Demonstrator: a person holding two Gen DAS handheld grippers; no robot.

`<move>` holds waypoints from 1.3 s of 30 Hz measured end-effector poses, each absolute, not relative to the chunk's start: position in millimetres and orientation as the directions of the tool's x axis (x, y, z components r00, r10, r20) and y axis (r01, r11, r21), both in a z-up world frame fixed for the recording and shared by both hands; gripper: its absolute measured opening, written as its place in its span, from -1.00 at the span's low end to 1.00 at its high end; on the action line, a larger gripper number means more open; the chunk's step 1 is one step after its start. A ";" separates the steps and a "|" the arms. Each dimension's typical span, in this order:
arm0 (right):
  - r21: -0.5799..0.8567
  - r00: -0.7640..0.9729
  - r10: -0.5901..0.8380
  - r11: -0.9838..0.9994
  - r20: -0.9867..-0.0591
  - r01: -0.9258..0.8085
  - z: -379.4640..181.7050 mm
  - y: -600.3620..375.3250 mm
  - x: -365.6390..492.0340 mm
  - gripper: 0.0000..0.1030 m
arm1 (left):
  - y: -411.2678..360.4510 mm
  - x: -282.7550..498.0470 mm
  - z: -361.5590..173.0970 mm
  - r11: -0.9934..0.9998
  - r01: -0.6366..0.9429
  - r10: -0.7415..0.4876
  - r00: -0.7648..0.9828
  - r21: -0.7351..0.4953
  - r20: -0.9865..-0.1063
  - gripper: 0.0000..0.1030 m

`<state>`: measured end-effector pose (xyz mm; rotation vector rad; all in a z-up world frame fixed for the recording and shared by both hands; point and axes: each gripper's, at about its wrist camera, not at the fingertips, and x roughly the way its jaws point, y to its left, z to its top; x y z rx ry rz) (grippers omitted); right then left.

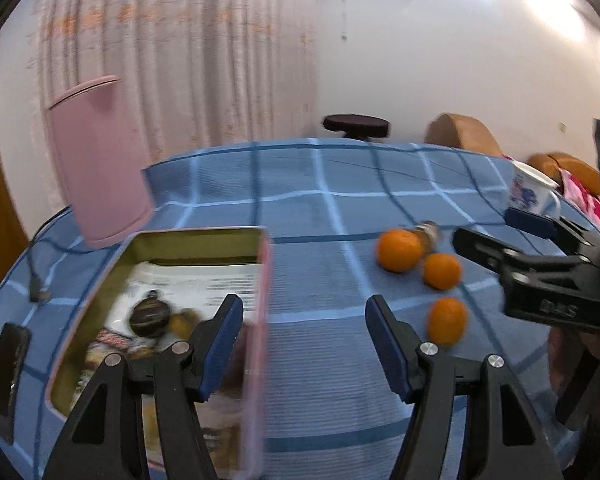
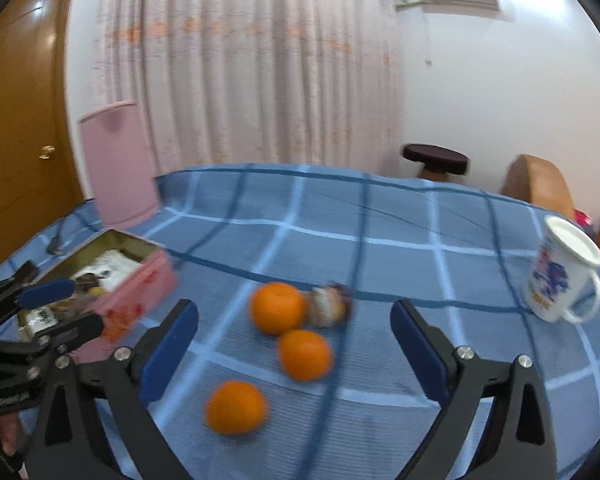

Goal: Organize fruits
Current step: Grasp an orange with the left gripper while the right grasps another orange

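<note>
Three oranges lie on the blue checked tablecloth: a far one (image 2: 277, 307), a middle one (image 2: 304, 354) and a near one (image 2: 236, 407). They also show in the left wrist view, the far one (image 1: 399, 249), the middle one (image 1: 442, 271) and the near one (image 1: 447, 320). A small wrapped item (image 2: 327, 304) touches the far orange. An open pink tin (image 1: 260, 304) (image 2: 140, 292) holds snacks and paper. My left gripper (image 1: 304, 344) is open, straddling the tin's right wall. My right gripper (image 2: 294, 344) is open above the oranges.
A white printed mug (image 2: 560, 276) stands at the right. The pink lid (image 1: 100, 160) leans upright at the table's far left. A black phone (image 1: 6, 372) and a cable (image 1: 36, 280) lie left of the tin. A stool (image 2: 436, 158) and chairs stand beyond.
</note>
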<state>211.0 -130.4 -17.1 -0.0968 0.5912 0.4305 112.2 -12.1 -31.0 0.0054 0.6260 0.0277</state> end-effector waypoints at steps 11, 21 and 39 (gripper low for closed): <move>0.099 0.754 0.332 0.936 -0.567 -0.337 -21.4 -170.3 220.4 0.92 | -87.7 140.9 -52.7 0.982 0.188 -0.128 0.735 0.019 -0.666 0.26; 0.155 0.722 0.347 0.934 -0.599 -0.321 -27.1 -175.6 229.8 0.92 | -94.6 158.2 -69.3 0.969 0.242 -0.199 0.651 -0.048 -0.732 -0.31; 0.137 0.521 0.419 0.858 -0.743 -0.495 -53.0 -133.5 247.0 0.19 | -55.3 160.5 -59.4 0.995 0.097 -0.084 0.714 -0.021 -0.695 -0.31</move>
